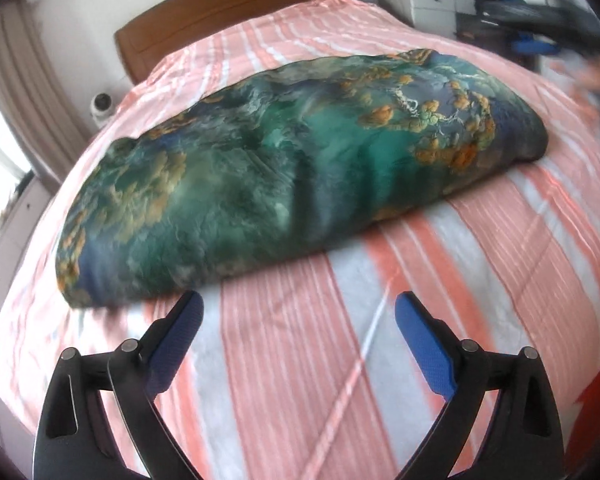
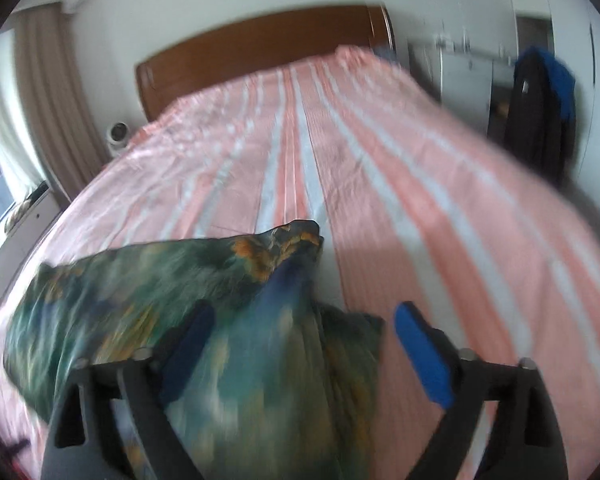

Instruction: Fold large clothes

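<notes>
one large garment, a green-and-blue printed thing with orange blotches, lay on the striped bed, already doubled into a long strip running crosswise, well short of the wooden headboard and nearer the foot. to my eye it looked thin, silky and limp: light to lift, likely to slide on itself and sag from any single hold, so i judged it wanted taking at two corners or along a folded edge rather than in the middle.

going from the left of the garment: its left end sat closest to the left gripper, whose blue pads stood spread wide over bare bedsheet just short of the cloth's near edge, pinching nothing. further right, the garment's right end peaked up in a loose corner. the right gripper hung over that end with its jaws standing wide; cloth bulged up between them, but the right pad was clear of it, so i read it as not gripping. the picture there was smeared, and whether the left pad brushed the fabric i could not tell.

counted: one garment, one bed, one headboard, two grippers, each with two blue pads.
</notes>
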The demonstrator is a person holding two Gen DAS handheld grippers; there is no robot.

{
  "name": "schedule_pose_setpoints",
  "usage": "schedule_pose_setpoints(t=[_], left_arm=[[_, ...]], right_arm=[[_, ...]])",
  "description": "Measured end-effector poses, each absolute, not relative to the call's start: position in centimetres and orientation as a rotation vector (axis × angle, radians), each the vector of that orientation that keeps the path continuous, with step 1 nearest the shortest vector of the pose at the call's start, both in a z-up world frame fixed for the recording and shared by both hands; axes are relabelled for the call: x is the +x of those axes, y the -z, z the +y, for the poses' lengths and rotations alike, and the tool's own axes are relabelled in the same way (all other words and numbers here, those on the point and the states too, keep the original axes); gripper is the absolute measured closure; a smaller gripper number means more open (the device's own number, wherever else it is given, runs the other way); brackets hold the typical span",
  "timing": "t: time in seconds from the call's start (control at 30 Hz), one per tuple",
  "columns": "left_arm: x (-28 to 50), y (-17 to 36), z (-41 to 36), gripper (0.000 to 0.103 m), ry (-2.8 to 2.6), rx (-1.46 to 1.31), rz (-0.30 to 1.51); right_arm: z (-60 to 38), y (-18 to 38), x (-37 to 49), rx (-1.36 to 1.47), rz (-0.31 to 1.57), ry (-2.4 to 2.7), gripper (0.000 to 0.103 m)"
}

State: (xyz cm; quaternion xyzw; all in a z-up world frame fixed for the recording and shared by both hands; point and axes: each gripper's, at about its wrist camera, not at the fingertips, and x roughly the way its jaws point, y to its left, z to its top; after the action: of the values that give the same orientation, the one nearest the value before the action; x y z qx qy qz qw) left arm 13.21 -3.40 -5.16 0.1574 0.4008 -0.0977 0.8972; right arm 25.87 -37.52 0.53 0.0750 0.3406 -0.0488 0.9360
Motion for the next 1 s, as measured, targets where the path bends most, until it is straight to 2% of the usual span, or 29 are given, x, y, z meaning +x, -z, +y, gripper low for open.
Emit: schedule_pose_setpoints(t=[0.1,0.2,0.37,0.6,0.77,1.0], left_arm=[[12.7,6.6,-3.8,0.006,0.202,0.294,0.854],[12.0,8.2,-4.6,0.006,0.206,0.297,0.883],[11.1,9.1,-4.5,0.004,0.195,0.254,0.888],[11.2,9.6,-4.0,0.001,0.199,0.216,0.914],[11.1,10.1,-3.9,0.001,0.203,0.208,0.916],[10.8,10.8,-3.7,0.001,0.211,0.213,0.916]], right_arm=[[-36.3,0.5,19.3,0.114,0.682,0.068,0.009],[-35.1,3.8,13.7,0.097,0.717,0.085,0.009],[-32.9,7.9,7.7,0.044,0.691,0.136,0.009],[-31.7,10.7,8.7,-0.009,0.766,0.091,0.008],[-32.5,11.6,9.2,0.036,0.768,0.075,0.002],[-32.1,12.1,9.3,-0.008,0.764,0.087,0.001]])
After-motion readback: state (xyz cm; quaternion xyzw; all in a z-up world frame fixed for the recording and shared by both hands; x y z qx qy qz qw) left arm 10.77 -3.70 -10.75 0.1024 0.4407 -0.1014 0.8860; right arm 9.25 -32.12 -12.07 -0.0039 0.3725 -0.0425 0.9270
